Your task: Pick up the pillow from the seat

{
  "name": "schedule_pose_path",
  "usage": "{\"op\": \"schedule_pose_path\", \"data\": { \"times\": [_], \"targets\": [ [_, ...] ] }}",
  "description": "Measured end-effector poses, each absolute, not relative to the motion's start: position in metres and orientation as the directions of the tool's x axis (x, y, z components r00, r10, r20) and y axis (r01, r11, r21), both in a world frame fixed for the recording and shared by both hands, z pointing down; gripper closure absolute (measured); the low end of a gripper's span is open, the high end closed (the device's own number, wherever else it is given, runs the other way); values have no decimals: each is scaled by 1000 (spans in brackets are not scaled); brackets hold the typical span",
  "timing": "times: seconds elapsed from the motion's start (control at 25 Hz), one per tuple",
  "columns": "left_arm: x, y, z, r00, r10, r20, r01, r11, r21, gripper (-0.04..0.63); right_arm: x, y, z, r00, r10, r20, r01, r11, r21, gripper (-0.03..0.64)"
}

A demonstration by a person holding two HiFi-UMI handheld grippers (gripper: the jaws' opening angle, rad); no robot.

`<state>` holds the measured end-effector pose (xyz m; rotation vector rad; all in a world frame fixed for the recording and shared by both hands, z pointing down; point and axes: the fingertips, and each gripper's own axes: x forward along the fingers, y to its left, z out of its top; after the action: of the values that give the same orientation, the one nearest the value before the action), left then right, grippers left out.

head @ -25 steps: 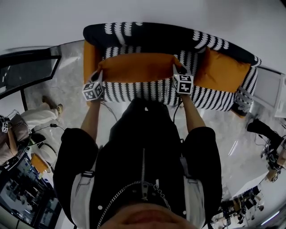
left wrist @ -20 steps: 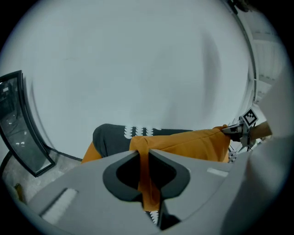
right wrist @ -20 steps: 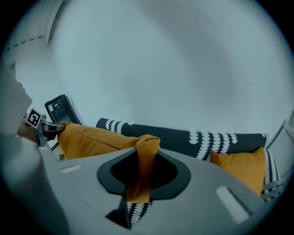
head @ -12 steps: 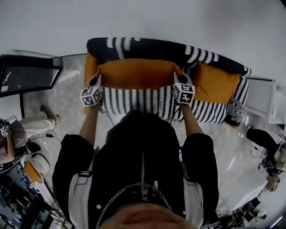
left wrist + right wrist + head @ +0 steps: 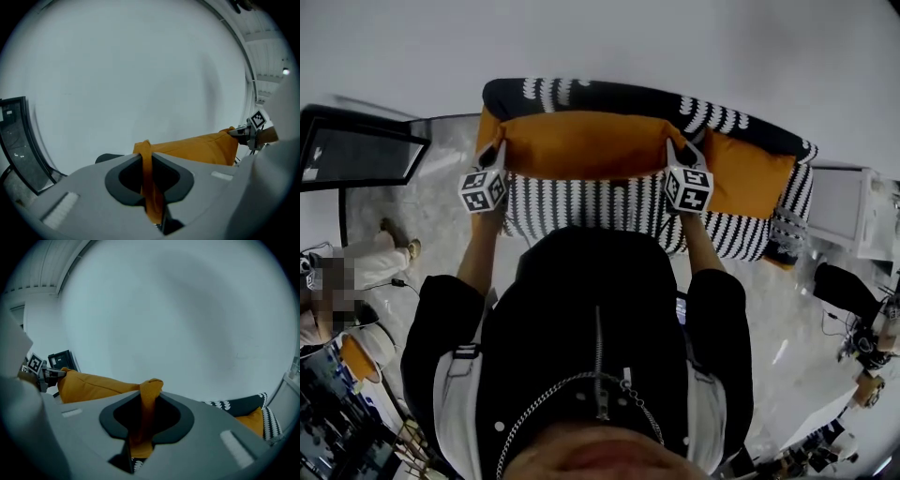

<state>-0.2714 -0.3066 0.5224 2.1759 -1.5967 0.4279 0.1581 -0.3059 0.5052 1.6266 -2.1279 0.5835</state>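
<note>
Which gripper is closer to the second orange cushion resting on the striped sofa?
Right. The right gripper, clamping one end of the long orange fabric pillow, sits just beside that square orange cushion; the left gripper clamps the opposite end, the whole pillow between.

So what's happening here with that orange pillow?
A person holds a two-jaw gripper in each hand. The left gripper and the right gripper are each shut on an end corner of a long orange fabric pillow, holding it stretched between them, apparently off the seat of the black-and-white patterned sofa. A second orange pillow lies at the sofa's right end.
</note>
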Motion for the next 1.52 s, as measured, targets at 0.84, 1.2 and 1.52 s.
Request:
{"op": "schedule_pose_path", "data": {
  "times": [0.84, 1.2, 1.52],
  "targets": [
    [-258, -322, 372, 311, -934, 175, -950, -313, 15, 563, 170, -317, 370, -216, -945, 245, -975, 223, 1, 569],
    [-253, -329, 332, 317, -944, 91, -948, -319, -3, 563, 174, -320, 339, -209, -963, 171, -976, 217, 29, 574],
    [-254, -334, 323, 312, -947, 74, -950, -313, -11, 563, 173, -325, 329, -204, -968, 148, -977, 211, 33, 574]
  ]
}}
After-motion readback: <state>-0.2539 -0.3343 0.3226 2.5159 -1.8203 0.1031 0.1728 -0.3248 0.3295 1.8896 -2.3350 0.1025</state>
